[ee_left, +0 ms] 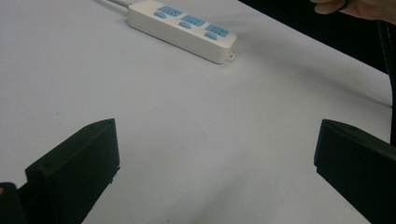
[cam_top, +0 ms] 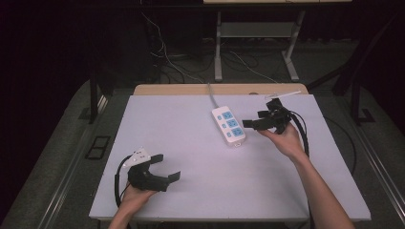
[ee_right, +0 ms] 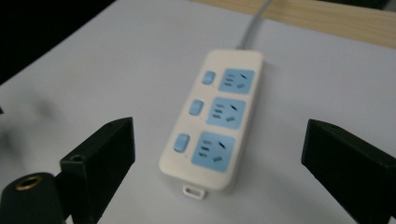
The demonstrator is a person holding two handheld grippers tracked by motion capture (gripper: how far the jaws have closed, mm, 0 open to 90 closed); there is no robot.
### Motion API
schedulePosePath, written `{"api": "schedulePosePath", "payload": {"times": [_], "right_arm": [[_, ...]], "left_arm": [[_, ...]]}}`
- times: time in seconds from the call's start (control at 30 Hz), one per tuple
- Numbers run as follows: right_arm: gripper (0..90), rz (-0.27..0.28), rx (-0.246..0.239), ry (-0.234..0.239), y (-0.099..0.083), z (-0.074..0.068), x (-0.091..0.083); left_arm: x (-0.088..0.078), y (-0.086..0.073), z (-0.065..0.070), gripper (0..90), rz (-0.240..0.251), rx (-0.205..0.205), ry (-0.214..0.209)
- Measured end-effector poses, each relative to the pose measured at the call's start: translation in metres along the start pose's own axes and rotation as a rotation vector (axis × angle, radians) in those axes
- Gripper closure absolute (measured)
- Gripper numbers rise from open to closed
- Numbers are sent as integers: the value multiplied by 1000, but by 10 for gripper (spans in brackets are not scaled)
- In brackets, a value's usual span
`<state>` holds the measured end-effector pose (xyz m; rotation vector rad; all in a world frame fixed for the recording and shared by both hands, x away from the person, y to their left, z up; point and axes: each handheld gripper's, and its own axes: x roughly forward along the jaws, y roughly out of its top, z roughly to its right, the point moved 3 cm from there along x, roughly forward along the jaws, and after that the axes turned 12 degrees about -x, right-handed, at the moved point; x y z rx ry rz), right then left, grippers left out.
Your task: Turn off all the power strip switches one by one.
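Note:
A white power strip [cam_top: 229, 125] with three blue sockets and three blue switches lies on the white tabletop [cam_top: 181, 138], right of centre. My right gripper [cam_top: 260, 113] is held just to its right, open, with nothing between the jaws. The right gripper view looks down on the power strip [ee_right: 212, 121], which sits ahead between the wide-apart jaws of my right gripper [ee_right: 219, 137], untouched. My left gripper [cam_top: 168, 167] rests near the front left of the table, open and empty. In the left gripper view my left gripper [ee_left: 215, 154] faces the far-off power strip [ee_left: 182, 29].
The strip's grey cord [cam_top: 210, 95] runs to the table's far wooden edge [cam_top: 191, 89]. A clear plastic piece [cam_top: 284, 94] lies at the far right corner. Black cables [cam_top: 303, 136] trail from the right gripper. Desk legs and wires stand on the floor beyond.

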<state>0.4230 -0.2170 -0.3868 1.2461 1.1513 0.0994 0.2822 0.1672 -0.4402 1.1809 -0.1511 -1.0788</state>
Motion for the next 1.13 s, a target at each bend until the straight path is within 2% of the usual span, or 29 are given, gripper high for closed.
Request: {"api": "schedulePosePath", "payload": {"times": [0.03,0.27,0.5,0.77,1.0,1.13], "right_arm": [[9,1,8,6,-4,-1,-3],[5,27,-1,38,-30,-14,-26],[5,36,-16,23,-57,-28,-42],[5,80,6,35,-89,-38,-59],[5,101,18,-2,-118,-50,-73],[5,118,36,-2,-132,-53,-79]], "left_arm": [[0,0,0,0,1,0,1],[0,0,1,0,5,-1,-2],[0,0,1,0,0,2,-2],[1,0,1,0,-2,2,0],[2,-1,2,0,-10,8,-1],[3,-1,3,0,-17,14,-2]]}}
